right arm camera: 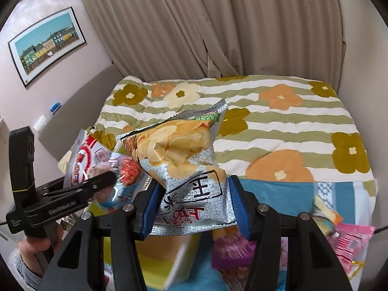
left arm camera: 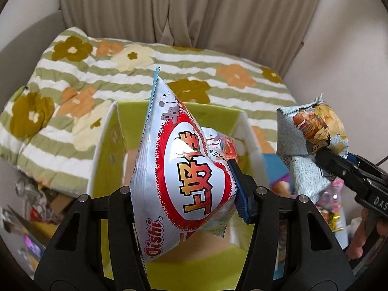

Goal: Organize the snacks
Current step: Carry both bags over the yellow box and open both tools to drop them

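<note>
Left wrist view: we are looking past a floral quilt (left arm camera: 169, 72) in green and white stripes spreading over the bed, with beige curtains (left arm camera: 189, 7) hanging behind it. An open box (left arm camera: 106, 145) with yellow-green inner walls is sitting just ahead of us, and loose wrappers (left arm camera: 31, 206) are lying in a blurred heap at lower left. On the right, a pile of pink and gold packets (left arm camera: 332, 208) is showing beneath the other tool.

Our left gripper (left arm camera: 184, 194) is clamping its fingers (left arm camera: 242, 194) on a white-and-red Oishi snack bag (left arm camera: 189, 169), which is tilting above the open box and blocking most of its interior. The bag is puffed, glossy, with a red ring around orange characters.

Our right gripper (right arm camera: 191, 206) is squeezing a silver chip bag (right arm camera: 184, 160) between blue-padded fingers (right arm camera: 238, 201), holding it in the air over the quilt's near edge. Golden chips are pictured on its crinkled front. A framed picture (right arm camera: 46, 43) of coloured buildings is hanging on the pink wall at left.
</note>
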Demonstrator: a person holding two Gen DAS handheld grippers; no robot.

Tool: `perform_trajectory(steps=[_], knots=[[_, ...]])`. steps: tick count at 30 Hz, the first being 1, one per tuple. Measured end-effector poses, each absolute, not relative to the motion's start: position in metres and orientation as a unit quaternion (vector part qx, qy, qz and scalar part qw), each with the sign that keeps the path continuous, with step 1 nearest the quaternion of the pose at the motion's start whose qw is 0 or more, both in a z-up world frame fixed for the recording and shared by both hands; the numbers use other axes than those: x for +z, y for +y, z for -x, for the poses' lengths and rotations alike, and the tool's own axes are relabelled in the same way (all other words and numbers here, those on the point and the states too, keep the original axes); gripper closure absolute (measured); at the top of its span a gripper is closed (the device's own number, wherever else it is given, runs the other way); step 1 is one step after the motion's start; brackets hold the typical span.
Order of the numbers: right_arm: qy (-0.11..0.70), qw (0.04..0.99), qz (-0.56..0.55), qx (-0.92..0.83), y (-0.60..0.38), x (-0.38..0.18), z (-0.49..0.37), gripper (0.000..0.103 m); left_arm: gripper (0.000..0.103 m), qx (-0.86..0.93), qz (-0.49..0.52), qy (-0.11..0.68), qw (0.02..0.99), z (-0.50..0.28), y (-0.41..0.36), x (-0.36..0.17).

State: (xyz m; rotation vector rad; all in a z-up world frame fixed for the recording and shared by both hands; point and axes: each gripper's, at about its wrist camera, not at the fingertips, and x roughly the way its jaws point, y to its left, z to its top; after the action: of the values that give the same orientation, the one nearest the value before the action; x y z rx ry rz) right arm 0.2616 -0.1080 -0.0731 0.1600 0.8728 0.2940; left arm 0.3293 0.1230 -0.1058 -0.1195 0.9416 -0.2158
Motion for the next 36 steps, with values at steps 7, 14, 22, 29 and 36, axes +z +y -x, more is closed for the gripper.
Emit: perform_trajectory(steps=[7, 14, 22, 29, 36], knots=[[0.467, 0.873, -0.079, 0.114, -0.070, -0.108, -0.308, 0.052, 0.046, -0.112, 0.029, 0.482, 0.868, -0.382, 0.136, -0.144], [0.485, 0.867, -0.078, 0.083, -0.061, -0.123, -0.323, 0.052, 0.000, -0.100, 0.007, 0.481, 0.871, -0.387, 0.153, -0.154], [0.488, 0.866, -0.071, 0.077, -0.047, -0.122, -0.325, 0.052, 0.000, -0.094, 0.019, 0.485, 0.869, -0.358, 0.175, -0.149], [0.475, 0.874, -0.065, 0.079, -0.029, -0.120, -0.335, 0.051, 0.000, -0.094, 0.004, 0.482, 0.871, -0.351, 0.183, -0.143], [0.467, 0.877, -0.081, 0.074, -0.021, -0.129, -0.344, 0.000, 0.000, -0.084, -0.003, 0.479, 0.874, -0.343, 0.190, -0.141]])
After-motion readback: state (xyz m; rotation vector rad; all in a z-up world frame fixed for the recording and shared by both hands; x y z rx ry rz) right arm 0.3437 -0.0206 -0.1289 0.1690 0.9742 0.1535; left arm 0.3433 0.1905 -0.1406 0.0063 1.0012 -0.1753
